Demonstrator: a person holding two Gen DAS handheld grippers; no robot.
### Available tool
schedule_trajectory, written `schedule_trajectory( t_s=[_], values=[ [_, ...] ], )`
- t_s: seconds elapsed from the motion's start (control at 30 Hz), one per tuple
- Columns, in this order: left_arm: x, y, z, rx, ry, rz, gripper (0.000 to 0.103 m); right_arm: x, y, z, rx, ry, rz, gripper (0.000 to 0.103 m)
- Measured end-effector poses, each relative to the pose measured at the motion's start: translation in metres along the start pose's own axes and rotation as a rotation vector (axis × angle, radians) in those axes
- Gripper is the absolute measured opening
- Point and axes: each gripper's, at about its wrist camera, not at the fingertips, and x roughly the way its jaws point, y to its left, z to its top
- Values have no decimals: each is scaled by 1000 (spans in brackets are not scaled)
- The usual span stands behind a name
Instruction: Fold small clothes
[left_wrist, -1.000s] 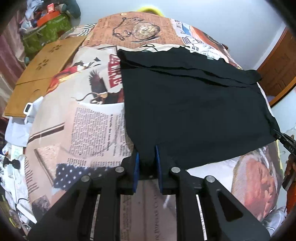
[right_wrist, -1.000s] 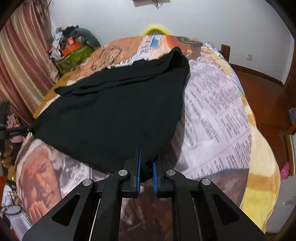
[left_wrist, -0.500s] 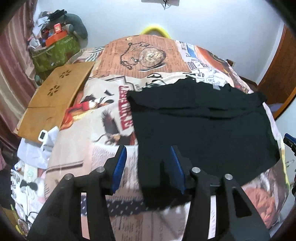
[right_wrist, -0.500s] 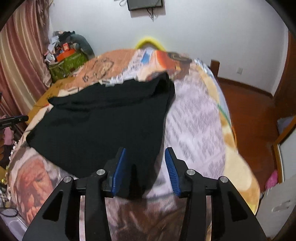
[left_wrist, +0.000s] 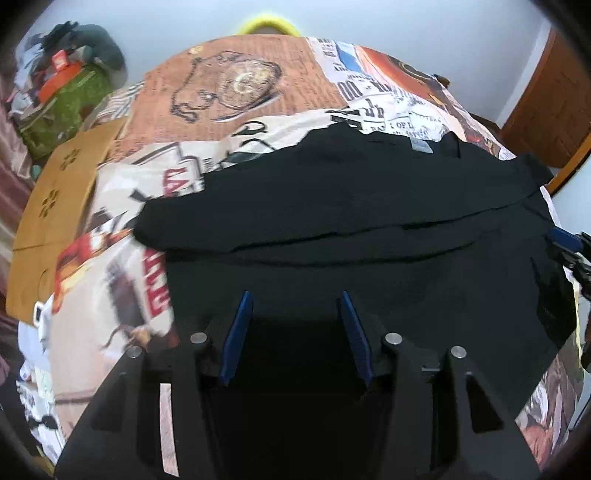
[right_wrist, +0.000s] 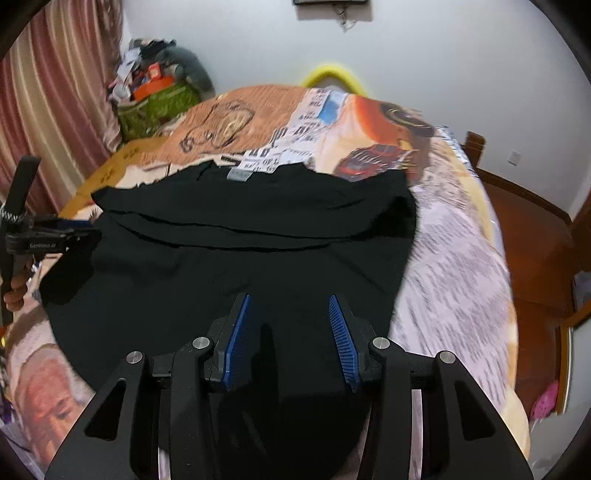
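Both grippers had let go of the black shirt (left_wrist: 369, 266), which lay flat on the bed (left_wrist: 236, 85). The left gripper (left_wrist: 295, 332) was opening wider above the cloth; the right gripper (right_wrist: 291, 332) stood half open, holding nothing. This fold seemed finished, so another fold could come next.

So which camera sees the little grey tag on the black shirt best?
The right wrist view: the grey tag sits mid-frame at the black shirt collar, facing the camera. In the left wrist view the tag appears smaller, off to the right.

Black garment (left_wrist: 369, 229): one counted
Grippers: two counted, left gripper (left_wrist: 295, 332), right gripper (right_wrist: 290, 332)
Bed (right_wrist: 454, 258): one counted
Wooden board (left_wrist: 55, 206): one counted
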Motion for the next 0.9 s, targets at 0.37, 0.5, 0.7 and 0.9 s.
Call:
schedule_trajectory(
  t_s=[0.37,0.5,0.7,0.9],
  values=[
    [34,-6,50,58,9,15,58,45,11,28,-134,57,9,43],
    [31,0,82,59,-36,90,58,54,2,47,-130,47,7,43],
    [9,27,125,-48,-130,132,58,54,-26,78,20,-46,-13,43],
    [-23,53,113,-109,-187,116,62,25,-52,85,140,-150,-51,43]
  ],
)
